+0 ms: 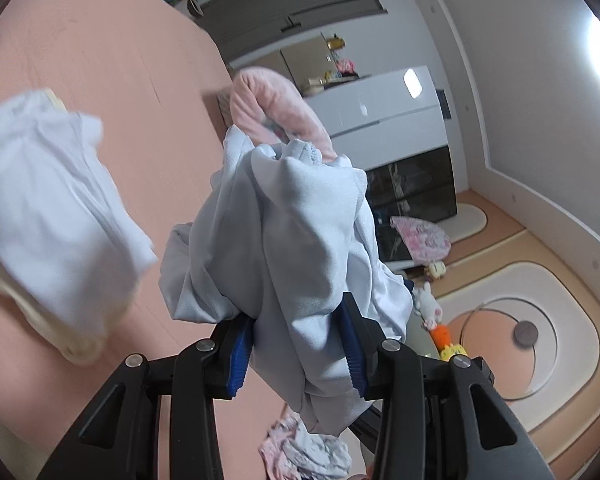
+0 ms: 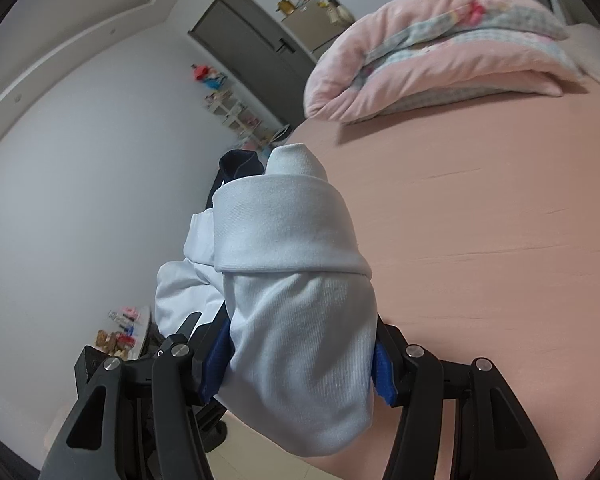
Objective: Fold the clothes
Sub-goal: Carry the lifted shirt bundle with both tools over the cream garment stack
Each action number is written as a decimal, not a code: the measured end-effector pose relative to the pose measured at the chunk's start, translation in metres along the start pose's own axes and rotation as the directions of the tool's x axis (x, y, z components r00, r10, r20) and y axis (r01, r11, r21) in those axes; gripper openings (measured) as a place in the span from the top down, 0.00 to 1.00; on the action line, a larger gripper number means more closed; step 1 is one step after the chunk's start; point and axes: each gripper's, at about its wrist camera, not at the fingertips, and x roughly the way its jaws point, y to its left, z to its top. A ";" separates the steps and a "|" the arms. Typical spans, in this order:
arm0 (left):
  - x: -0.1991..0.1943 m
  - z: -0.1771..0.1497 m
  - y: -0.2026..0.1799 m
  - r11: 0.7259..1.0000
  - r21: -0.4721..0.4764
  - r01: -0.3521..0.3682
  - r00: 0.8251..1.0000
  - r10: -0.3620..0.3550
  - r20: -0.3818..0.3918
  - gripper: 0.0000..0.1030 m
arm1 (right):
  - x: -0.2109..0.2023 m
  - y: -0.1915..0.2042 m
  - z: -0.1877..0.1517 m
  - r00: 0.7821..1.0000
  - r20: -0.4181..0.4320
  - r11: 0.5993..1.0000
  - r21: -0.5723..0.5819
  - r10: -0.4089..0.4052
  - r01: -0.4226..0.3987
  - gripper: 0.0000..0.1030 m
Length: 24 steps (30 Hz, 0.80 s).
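My left hand-held gripper [image 1: 296, 350] and right hand-held gripper [image 2: 300, 364] both clamp the pale blue garment [image 1: 284, 232], bunched in the air above the pink bed [image 1: 112, 92]. Uneven grips may slip, or the fold comes crooked.

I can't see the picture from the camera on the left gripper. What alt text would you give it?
The left gripper is clamped on a bunched pale blue garment, held above a pink bed. A crumpled white garment lies on the bed to the left, and a folded pink blanket sits behind the bundle. Toys are scattered on the floor to the right.
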 end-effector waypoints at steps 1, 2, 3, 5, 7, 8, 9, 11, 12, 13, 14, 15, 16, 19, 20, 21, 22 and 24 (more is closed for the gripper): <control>-0.003 0.005 0.004 1.000 -0.004 -0.003 1.000 0.003 0.010 0.64 | 0.008 0.005 0.002 1.000 -0.012 1.000 -0.011 0.005 -0.006 0.44; -0.005 0.009 0.008 1.000 -0.007 -0.005 1.000 0.005 0.021 0.64 | 0.014 0.009 0.003 1.000 -0.022 1.000 -0.021 0.009 -0.010 0.44; -0.007 0.014 0.011 1.000 -0.011 -0.006 0.999 0.006 0.032 0.64 | 0.022 0.014 0.004 0.999 -0.030 0.999 -0.031 0.013 -0.014 0.44; -0.011 0.024 0.018 1.000 -0.017 -0.010 0.998 0.011 0.058 0.64 | 0.035 0.022 0.006 0.999 -0.048 0.998 -0.053 0.023 -0.025 0.44; -0.015 0.031 0.023 1.000 -0.022 -0.019 0.996 0.021 0.082 0.64 | 0.048 0.028 0.007 0.997 -0.068 0.997 -0.066 0.038 -0.043 0.44; -0.018 0.035 0.027 0.999 -0.024 -0.026 0.995 0.028 0.091 0.64 | 0.054 0.032 0.007 0.996 -0.078 0.996 -0.071 0.046 -0.051 0.44; -0.019 0.039 0.029 0.999 -0.027 -0.031 0.995 0.034 0.098 0.64 | 0.061 0.035 0.008 0.995 -0.088 0.995 -0.077 0.053 -0.060 0.44; -0.020 0.045 0.032 0.999 -0.031 -0.044 0.993 0.047 0.108 0.64 | 0.073 0.038 0.007 0.993 -0.103 0.994 -0.083 0.064 -0.073 0.44; -0.020 0.048 0.034 0.998 -0.029 -0.052 0.992 0.055 0.112 0.64 | 0.079 0.039 0.007 0.991 -0.110 0.993 -0.082 0.070 -0.079 0.44; -0.021 0.051 0.035 0.998 -0.025 -0.061 0.991 0.064 0.117 0.64 | 0.086 0.038 0.009 0.990 -0.118 0.993 -0.080 0.076 -0.086 0.44; -0.021 0.053 0.037 0.997 -0.025 -0.069 0.990 0.071 0.121 0.64 | 0.093 0.037 0.010 0.989 -0.126 0.993 -0.077 0.082 -0.093 0.44; -0.022 0.055 0.039 0.997 -0.026 -0.076 0.989 0.078 0.126 0.64 | 0.099 0.036 0.011 0.987 -0.132 0.992 -0.072 0.089 -0.099 0.44; -0.022 0.056 0.042 0.996 -0.028 -0.081 0.988 0.084 0.131 0.64 | 0.105 0.036 0.010 0.986 -0.139 0.992 -0.068 0.096 -0.106 0.44; -0.021 0.060 0.050 0.994 -0.040 -0.104 0.985 0.109 0.133 0.64 | 0.120 0.033 0.008 0.982 -0.158 0.992 -0.063 0.101 -0.112 0.44; -0.020 0.061 0.054 0.993 -0.050 -0.110 0.985 0.115 0.130 0.64 | 0.124 0.033 0.007 0.981 -0.167 0.992 -0.061 0.099 -0.111 0.44; -0.019 0.062 0.058 0.992 -0.059 -0.116 0.984 0.122 0.128 0.64 | 0.128 0.032 0.006 0.980 -0.176 0.992 -0.059 0.097 -0.109 0.44; -0.017 0.062 0.062 0.990 -0.069 -0.123 0.983 0.131 0.125 0.64 | 0.133 0.030 0.005 0.978 -0.187 0.993 -0.057 0.093 -0.105 0.44; -0.014 0.062 0.068 0.986 -0.088 -0.143 0.980 0.154 0.123 0.64 | 0.143 0.025 0.003 0.974 -0.208 0.994 -0.047 0.087 -0.099 0.44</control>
